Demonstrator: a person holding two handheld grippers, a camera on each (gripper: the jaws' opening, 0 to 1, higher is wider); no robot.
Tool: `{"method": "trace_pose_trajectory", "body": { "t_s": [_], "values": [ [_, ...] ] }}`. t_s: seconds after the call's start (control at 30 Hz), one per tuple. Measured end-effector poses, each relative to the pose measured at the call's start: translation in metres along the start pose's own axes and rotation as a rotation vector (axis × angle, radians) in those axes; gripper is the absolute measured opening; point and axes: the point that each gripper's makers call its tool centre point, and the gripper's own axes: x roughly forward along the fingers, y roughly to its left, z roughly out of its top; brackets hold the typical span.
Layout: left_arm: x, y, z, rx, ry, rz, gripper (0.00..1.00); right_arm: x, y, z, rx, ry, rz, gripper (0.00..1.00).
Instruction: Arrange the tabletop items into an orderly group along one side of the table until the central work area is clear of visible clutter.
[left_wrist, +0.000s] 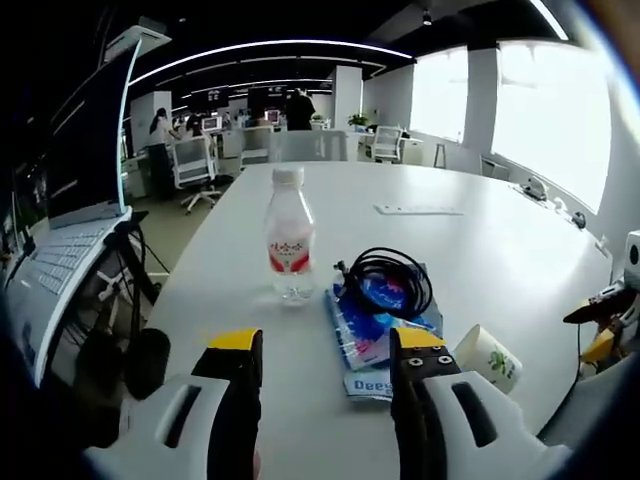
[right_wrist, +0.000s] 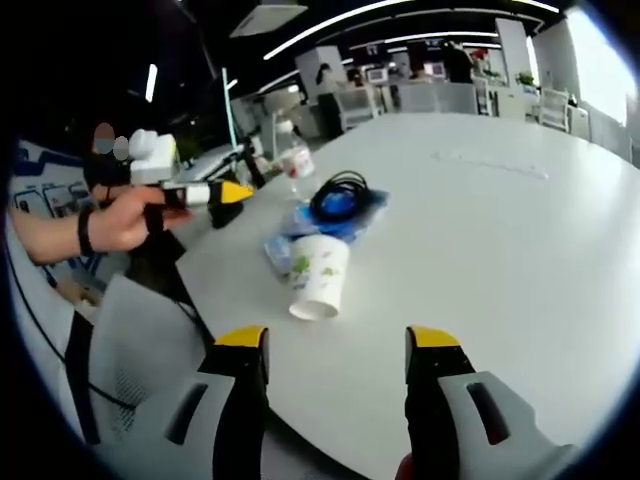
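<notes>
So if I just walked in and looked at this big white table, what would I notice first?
Probably the clear plastic water bottle with a red label, standing upright near the table's edge. Right beside it a coil of black cable lies on a blue plastic packet, and a white paper cup with green leaf prints lies tipped on its side next to that packet. The rest of the white table looks bare, so this little cluster stands out.
</notes>
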Motion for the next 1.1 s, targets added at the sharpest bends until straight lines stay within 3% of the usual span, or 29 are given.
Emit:
{"method": "trace_pose_trajectory", "body": {
  "t_s": [0.5,1.1],
  "values": [
    [-0.016,-0.018,-0.024,0.001,0.027,-0.030,0.51,0.005,-0.001,-0.004,-0.003,0.008,0.010,0.53],
    [-0.022,-0.018,-0.030,0.006,0.025,-0.047,0.51,0.022,0.003,0.006,-0.022,0.015,0.037,0.52]
  ]
}}
